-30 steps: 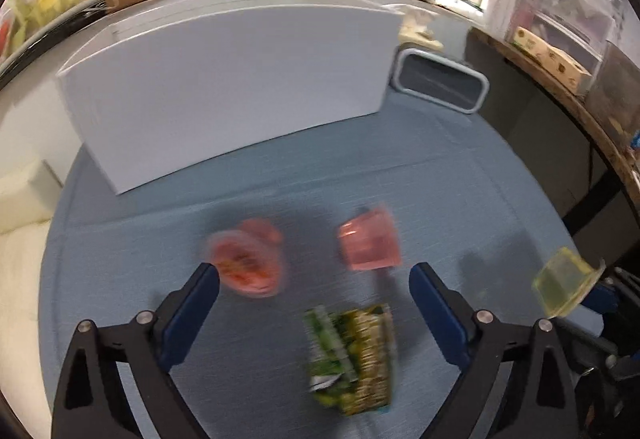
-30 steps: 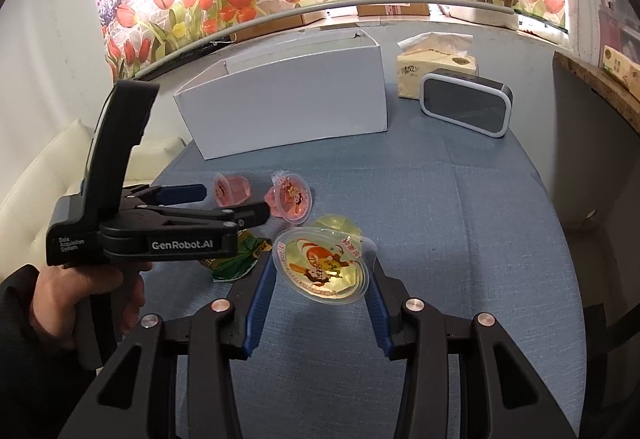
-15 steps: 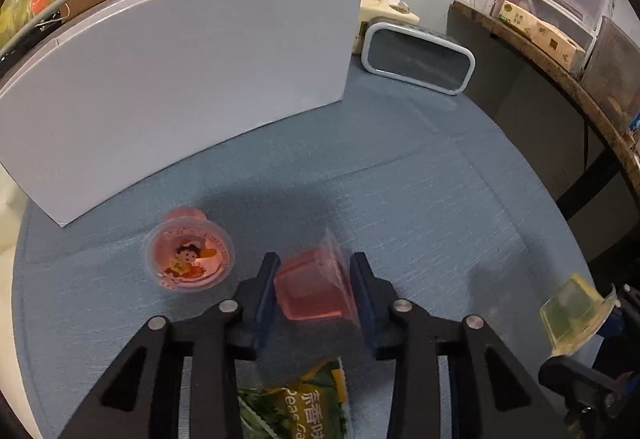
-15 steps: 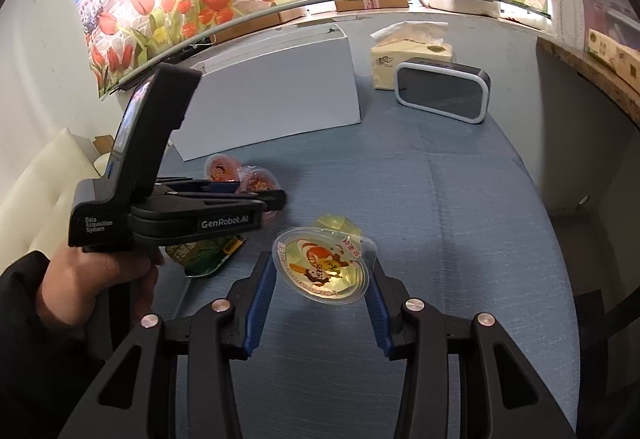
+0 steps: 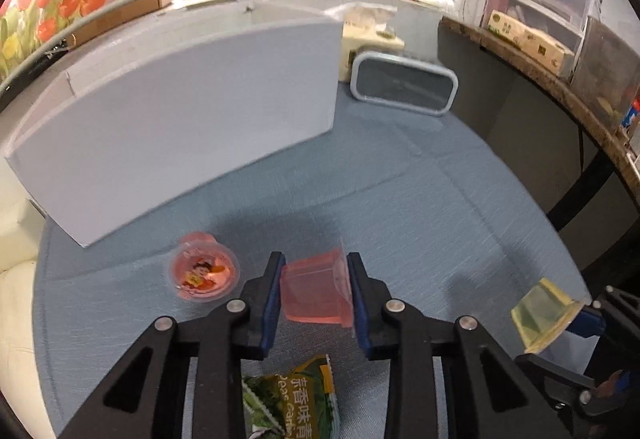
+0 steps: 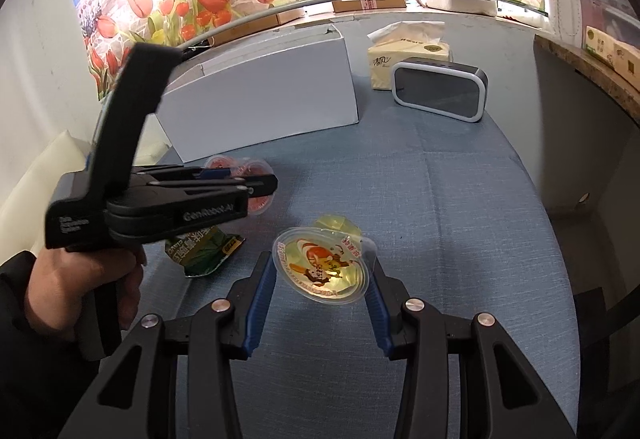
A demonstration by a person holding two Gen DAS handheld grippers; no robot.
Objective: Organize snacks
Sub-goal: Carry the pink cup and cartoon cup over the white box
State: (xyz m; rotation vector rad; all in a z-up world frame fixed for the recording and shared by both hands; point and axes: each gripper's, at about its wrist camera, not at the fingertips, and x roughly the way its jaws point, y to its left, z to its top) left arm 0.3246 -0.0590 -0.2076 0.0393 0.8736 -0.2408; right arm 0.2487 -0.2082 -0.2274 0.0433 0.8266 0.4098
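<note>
Closing on pink jelly cup [image 5: 316, 291] with left gripper [image 5: 314, 299]: jaws narrowing, blue pads against both cup sides, cup lying sideways between them, lower centre of left wrist view. Looks clear of the cloth, hard to confirm.

Pinching yellow jelly cup [image 6: 320, 267] in right gripper [image 6: 320, 279], lid facing camera, centre-bottom of right wrist view, held above blue tablecloth [image 6: 460, 219]. Same cup visible at right edge of left view.

Outward from left gripper: second pink jelly cup [image 5: 204, 273] just left of the pads, on the cloth, printed lid up. Green snack packet [image 5: 292, 403] under the gripper at bottom centre. White box [image 5: 180, 127] beyond, upper left, well apart from both cups; likely the drop target, interior not visible from here. Speaker [image 5: 404, 89] and tissue box [image 6: 408, 55] to the right of the box, upper right.

Risks from here:
- Soft tapered cup gripped on slanted walls: could squirt out forward if squeeze goes on, or slip if too light.
- Thin plastic and foil lid: over-squeeze could buckle walls or pop seal.
- Cup sideways: awkward landing, may roll once released.
- Neighbouring pink cup close to left pad: sideways swing could knock it.
- Both grippers loaded and near each other: collision possible if heading for the box together.
- Box wall tall: low carry would clip rim.
</note>
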